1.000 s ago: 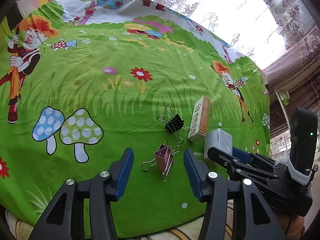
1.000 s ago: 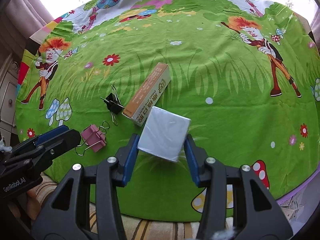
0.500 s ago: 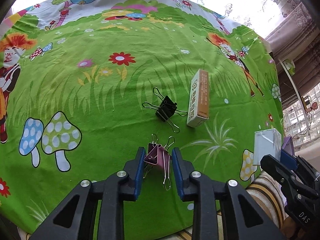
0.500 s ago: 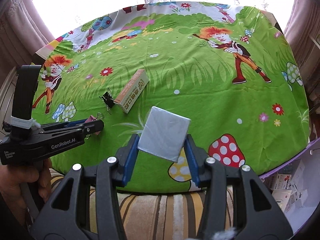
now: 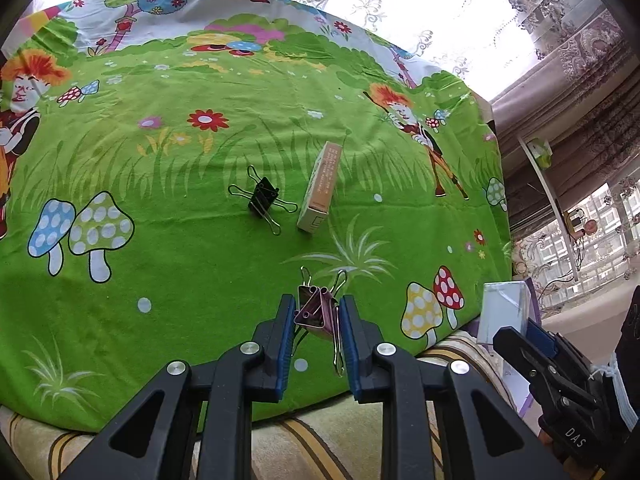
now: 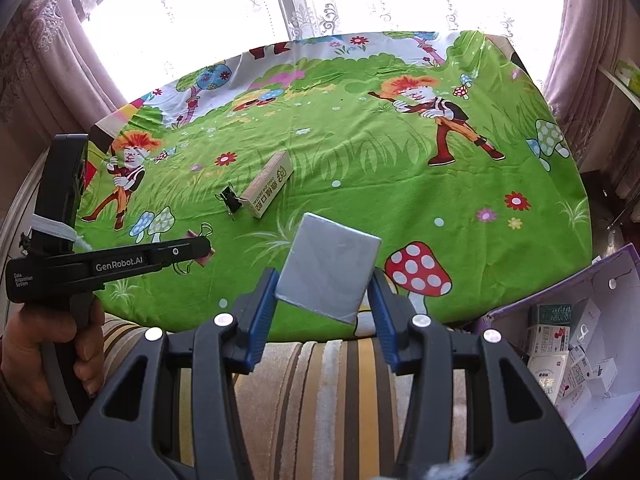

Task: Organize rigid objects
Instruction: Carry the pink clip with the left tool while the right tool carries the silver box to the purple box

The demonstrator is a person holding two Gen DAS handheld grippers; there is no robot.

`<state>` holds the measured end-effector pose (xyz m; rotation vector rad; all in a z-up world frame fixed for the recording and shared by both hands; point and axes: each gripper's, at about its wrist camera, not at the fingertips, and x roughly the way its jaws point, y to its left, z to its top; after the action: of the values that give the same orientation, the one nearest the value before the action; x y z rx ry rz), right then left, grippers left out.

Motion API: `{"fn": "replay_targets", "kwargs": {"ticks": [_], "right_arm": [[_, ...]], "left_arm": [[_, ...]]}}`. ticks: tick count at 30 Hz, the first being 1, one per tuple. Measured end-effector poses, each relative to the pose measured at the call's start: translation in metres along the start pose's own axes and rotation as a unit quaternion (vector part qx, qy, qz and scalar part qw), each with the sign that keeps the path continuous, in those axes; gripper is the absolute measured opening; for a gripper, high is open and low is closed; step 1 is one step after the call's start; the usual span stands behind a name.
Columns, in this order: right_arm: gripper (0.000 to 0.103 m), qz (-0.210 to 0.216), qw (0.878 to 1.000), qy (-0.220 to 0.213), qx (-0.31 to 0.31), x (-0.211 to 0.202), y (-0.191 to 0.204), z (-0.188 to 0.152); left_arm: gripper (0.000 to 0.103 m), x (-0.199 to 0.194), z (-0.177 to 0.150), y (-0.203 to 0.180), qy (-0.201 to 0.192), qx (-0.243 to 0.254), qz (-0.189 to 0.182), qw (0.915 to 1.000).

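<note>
My left gripper (image 5: pixel 316 320) is shut on a pink binder clip (image 5: pixel 316 312) and holds it above the near edge of the green cartoon cloth (image 5: pixel 180 240). My right gripper (image 6: pixel 326 292) is shut on a grey-white box (image 6: pixel 328 268) and holds it off the cloth's near edge, over the striped cushion. The same box shows at the right of the left wrist view (image 5: pixel 502 316). A black binder clip (image 5: pixel 262 200) and a long tan carton (image 5: pixel 320 188) lie side by side on the cloth. Both also show in the right wrist view, the clip (image 6: pixel 230 200) left of the carton (image 6: pixel 268 184).
A purple-edged open box (image 6: pixel 600 280) with several small cartons inside stands low at the right, beside the striped cushion (image 6: pixel 320 380). Curtains and a bright window lie behind the cloth-covered surface.
My left gripper has closed on the pink clip and lifted it toward the near edge. My right gripper has drawn back and rightward with the grey-white box, bringing the purple box into view.
</note>
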<state>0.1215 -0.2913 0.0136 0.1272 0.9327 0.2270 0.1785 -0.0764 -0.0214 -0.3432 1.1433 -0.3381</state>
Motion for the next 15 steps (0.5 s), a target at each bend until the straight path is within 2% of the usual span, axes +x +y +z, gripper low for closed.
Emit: {"fn": "replay_targets", "kwargs": {"ticks": [8,15], "right_arm": [[0.050,0.004,1.000,-0.013,0.022,-0.029,-0.027,-0.022],[0.050,-0.007,0.998,-0.028,0.051,-0.056,-0.059,-0.043]], "left_arm": [[0.023,-0.012,-0.035,-0.059,0.006,0.000,-0.081,0.9967],[0.023,-0.011,-0.067,-0.108,0.016,0.020,-0.117,0.9928]]}}
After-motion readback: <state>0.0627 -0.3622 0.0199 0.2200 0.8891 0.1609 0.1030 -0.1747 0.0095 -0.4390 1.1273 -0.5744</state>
